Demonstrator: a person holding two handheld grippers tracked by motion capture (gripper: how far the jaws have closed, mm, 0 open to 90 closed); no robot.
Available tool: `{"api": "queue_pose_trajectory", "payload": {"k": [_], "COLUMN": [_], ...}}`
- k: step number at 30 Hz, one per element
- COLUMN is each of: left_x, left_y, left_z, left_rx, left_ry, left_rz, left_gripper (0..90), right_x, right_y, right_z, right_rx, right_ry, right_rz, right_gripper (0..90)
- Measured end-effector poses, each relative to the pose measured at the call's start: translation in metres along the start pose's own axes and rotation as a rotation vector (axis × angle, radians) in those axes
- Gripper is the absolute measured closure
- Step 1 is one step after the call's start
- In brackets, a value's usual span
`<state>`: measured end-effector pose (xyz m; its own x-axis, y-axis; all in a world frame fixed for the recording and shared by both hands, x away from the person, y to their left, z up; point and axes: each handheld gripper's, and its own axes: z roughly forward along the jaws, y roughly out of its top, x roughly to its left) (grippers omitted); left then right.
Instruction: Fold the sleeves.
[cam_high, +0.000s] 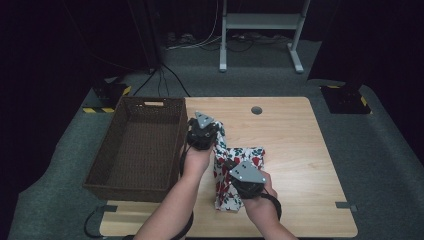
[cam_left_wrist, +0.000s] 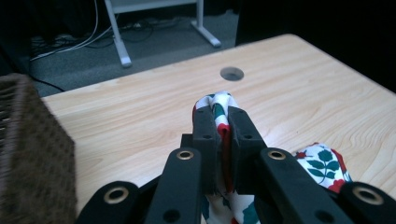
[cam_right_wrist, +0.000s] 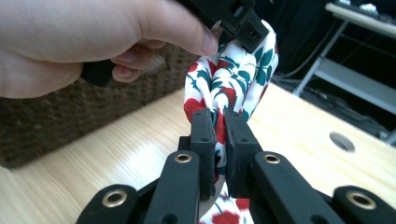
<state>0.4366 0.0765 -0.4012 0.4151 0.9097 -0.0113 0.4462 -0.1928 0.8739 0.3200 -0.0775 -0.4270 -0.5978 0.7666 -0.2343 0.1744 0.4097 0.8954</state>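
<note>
Bare table (cam_high: 295, 150) right of basket (cam_high: 135, 150); both grippers (cam_high: 202, 134) (cam_high: 245, 181) clamp the floral cloth (cam_high: 250, 156).

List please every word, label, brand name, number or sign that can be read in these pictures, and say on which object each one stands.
None: no readable text stands on anything here.
The cloth has a printed pattern of red flowers and green leaves, no letters.
The wicker basket, the wooden table and both grippers, left and right, carry no label.
The yellow and black hazard stripes on the floor are a marking without words.
</note>
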Motion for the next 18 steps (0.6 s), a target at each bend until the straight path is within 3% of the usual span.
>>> {"api": "queue_pose_trajectory", "payload": {"k": [10, 18], "left_x": [-0.034, -0.056], "left_y": [-0.013, -0.029], "left_z": [0.041, 0.069], "left_rx": [0.091, 0.149], "left_ry": [0.022, -0.005], "left_rz": [0.058, 0.081], "left_gripper": [82.7, 82.4], "right_x": [-0.017, -0.026], "right_y": [-0.039, -0.071], "right_z": [0.001, 0.0], "right_rx": [0.08, 0.14], "right_ry": [-0.033, -0.052], "right_rz": [0.049, 0.084], "right_gripper": [84.4, 84.2]}}
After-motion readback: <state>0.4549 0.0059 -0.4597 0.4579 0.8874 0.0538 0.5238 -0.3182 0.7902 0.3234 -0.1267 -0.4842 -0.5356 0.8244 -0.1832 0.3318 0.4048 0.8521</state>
